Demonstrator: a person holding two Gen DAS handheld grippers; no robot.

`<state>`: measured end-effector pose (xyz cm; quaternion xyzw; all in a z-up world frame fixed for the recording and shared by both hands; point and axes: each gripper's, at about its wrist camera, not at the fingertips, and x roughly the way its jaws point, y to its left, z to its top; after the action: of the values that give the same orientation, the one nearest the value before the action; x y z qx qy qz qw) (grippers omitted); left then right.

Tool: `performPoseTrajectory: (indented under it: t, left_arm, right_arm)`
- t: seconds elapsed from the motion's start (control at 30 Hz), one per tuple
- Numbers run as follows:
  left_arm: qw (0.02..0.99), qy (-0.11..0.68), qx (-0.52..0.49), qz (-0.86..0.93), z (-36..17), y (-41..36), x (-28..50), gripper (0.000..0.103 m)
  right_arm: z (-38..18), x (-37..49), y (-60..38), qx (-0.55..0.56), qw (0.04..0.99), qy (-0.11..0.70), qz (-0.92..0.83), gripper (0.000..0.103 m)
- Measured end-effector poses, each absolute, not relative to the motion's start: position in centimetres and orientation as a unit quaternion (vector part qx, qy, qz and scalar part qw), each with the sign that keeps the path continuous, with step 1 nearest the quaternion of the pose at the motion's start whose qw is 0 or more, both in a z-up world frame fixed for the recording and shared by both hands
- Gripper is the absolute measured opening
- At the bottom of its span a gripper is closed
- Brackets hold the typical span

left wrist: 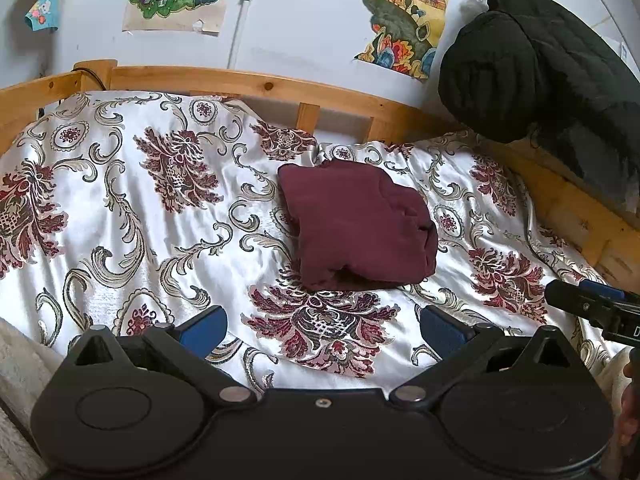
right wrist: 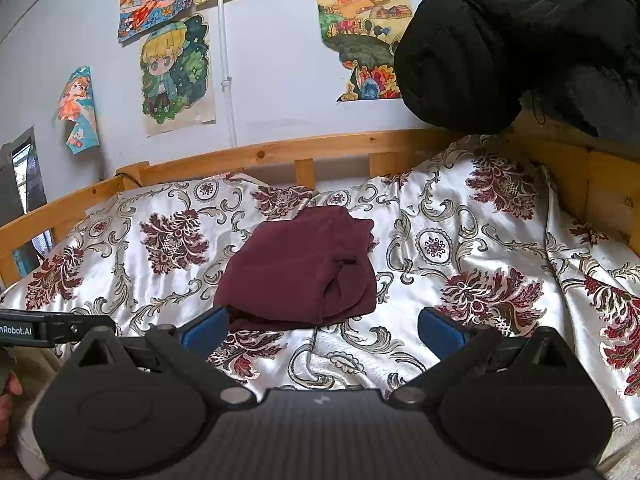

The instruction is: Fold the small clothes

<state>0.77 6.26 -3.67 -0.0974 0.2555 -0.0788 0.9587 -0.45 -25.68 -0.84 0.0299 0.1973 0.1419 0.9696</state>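
Observation:
A small maroon garment (left wrist: 356, 226) (right wrist: 304, 270) lies folded into a thick bundle on the floral bedspread (left wrist: 160, 208) (right wrist: 460, 240), near the middle of the bed. My left gripper (left wrist: 322, 330) hovers just short of its near edge, open, blue pads wide apart and holding nothing. My right gripper (right wrist: 320, 330) is also open and empty; its left pad (right wrist: 204, 330) sits close by the bundle's near left corner. Each wrist view catches the other gripper at its edge, the right gripper (left wrist: 592, 308) in the left one and the left gripper (right wrist: 52, 326) in the right one.
A wooden bed rail (left wrist: 248, 84) (right wrist: 304, 148) runs along the far side and the right end. A black padded jacket (left wrist: 532, 60) (right wrist: 512, 40) hangs over the right corner. Drawings are stuck on the wall (right wrist: 176, 72). A person's hand (right wrist: 8, 396) shows at the lower left.

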Motion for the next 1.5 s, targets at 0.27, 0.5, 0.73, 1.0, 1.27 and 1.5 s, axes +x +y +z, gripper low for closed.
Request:
performPoseTrajectory:
  t: [0.27,0.5,0.73,1.0,1.27,1.5]
  left_arm:
    - [0.959,0.256,-0.097,-0.079,-3.67,6.24,0.77,0.102]
    - [0.959,0.256,-0.097,-0.079,-3.69,6.25,0.79,0.102]
    - [0.958,0.256,-0.097,-0.078,-3.65,6.19,0.82,0.102]
    - [0.958,0.257,-0.097,-0.078,-3.71,6.14,0.84,0.102]
    - [0.958,0.257,-0.097,-0.078,-3.72,6.12,0.89,0.102]
    - [0.958,0.258,-0.097,-0.078,-3.96,6.16,0.85,0.102]
  right_arm:
    - [-0.83,-0.42,-25.70,0.031,0.970,0.197,0.142,0.103]
    - [-0.86,-0.38,-25.73,0.030,0.969,0.198,0.142,0.103]
    - [-0.83,-0.40,-25.75,0.031,0.969,0.198,0.142,0.103]
    - [-0.88,-0.39,-25.76,0.031,0.969,0.198,0.142,0.103]
    - [-0.86,-0.36,-25.81,0.031,0.969,0.198,0.142,0.103]
    - [-0.85,-0.34,-25.85,0.031,0.969,0.198,0.142,0.103]
